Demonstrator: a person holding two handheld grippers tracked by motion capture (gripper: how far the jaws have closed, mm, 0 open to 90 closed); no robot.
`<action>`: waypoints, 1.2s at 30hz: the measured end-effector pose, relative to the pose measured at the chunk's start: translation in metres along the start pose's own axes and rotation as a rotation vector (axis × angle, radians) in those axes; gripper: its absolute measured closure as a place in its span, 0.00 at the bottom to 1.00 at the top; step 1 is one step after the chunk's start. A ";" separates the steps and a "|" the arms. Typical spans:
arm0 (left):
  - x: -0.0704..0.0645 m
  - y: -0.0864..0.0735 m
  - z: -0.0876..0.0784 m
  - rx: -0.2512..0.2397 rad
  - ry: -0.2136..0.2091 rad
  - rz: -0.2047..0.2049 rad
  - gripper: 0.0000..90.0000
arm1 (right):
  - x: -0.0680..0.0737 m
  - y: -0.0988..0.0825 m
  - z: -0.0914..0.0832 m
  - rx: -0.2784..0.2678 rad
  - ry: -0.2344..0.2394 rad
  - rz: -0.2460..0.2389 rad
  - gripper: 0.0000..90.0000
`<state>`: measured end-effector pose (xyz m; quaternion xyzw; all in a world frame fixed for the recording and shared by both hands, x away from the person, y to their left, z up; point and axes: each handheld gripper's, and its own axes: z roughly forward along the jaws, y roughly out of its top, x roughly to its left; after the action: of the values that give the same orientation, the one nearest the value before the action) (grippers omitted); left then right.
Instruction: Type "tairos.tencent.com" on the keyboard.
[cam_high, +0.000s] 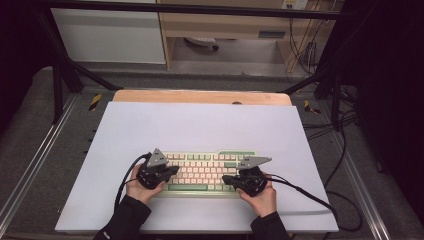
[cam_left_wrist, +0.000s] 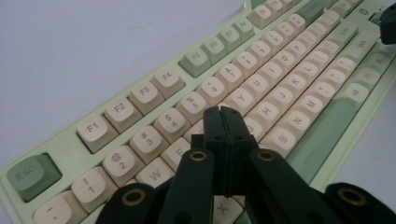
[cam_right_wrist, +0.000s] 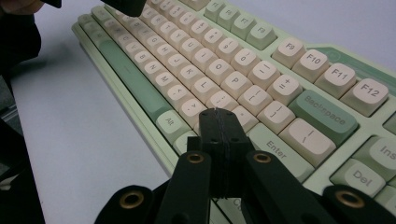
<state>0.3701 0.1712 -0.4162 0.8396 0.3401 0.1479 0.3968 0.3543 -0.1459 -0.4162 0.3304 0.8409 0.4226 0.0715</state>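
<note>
We see the keyboard (cam_high: 202, 172) lying flat on a white sheet (cam_high: 195, 125), toward six o'clock of the sheet and square to its near edge; the sheet covers a wooden table (cam_high: 200, 96) whose far strip shows at twelve o'clock. The left gripper (cam_high: 172, 171) sits over the keyboard's nine o'clock end, the right gripper (cam_high: 226, 178) over its three o'clock end — each carried in a hand (cam_high: 142, 189) coming up from six o'clock, the right hand (cam_high: 260, 196) mirroring it. In the left gripper view the jaws stand pressed together with nothing between them, their tips over the cream letter keys near the R and T keys; the green Esc key (cam_left_wrist: 32, 175) lies at eight o'clock of that view. In the right gripper view the jaws are likewise closed on nothing, tips above the keys just left of Enter (cam_right_wrist: 275, 149), with Backspace (cam_right_wrist: 327, 116) at two o'clock. Whether either tip touches a key we cannot tell. A cable (cam_high: 305, 192) trails from the right gripper toward four o'clock.
</note>
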 end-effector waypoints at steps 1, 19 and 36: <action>0.001 0.000 0.000 0.000 0.002 -0.002 1.00 | 0.000 0.000 0.000 -0.001 0.001 0.000 1.00; 0.012 -0.005 0.004 0.008 0.049 -0.029 1.00 | 0.000 0.000 0.001 -0.001 0.002 0.000 1.00; 0.012 -0.008 0.010 0.021 0.049 -0.026 1.00 | 0.000 0.000 0.001 0.000 0.003 -0.003 1.00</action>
<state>0.3802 0.1780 -0.4290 0.8353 0.3622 0.1598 0.3815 0.3546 -0.1454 -0.4173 0.3284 0.8417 0.4227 0.0709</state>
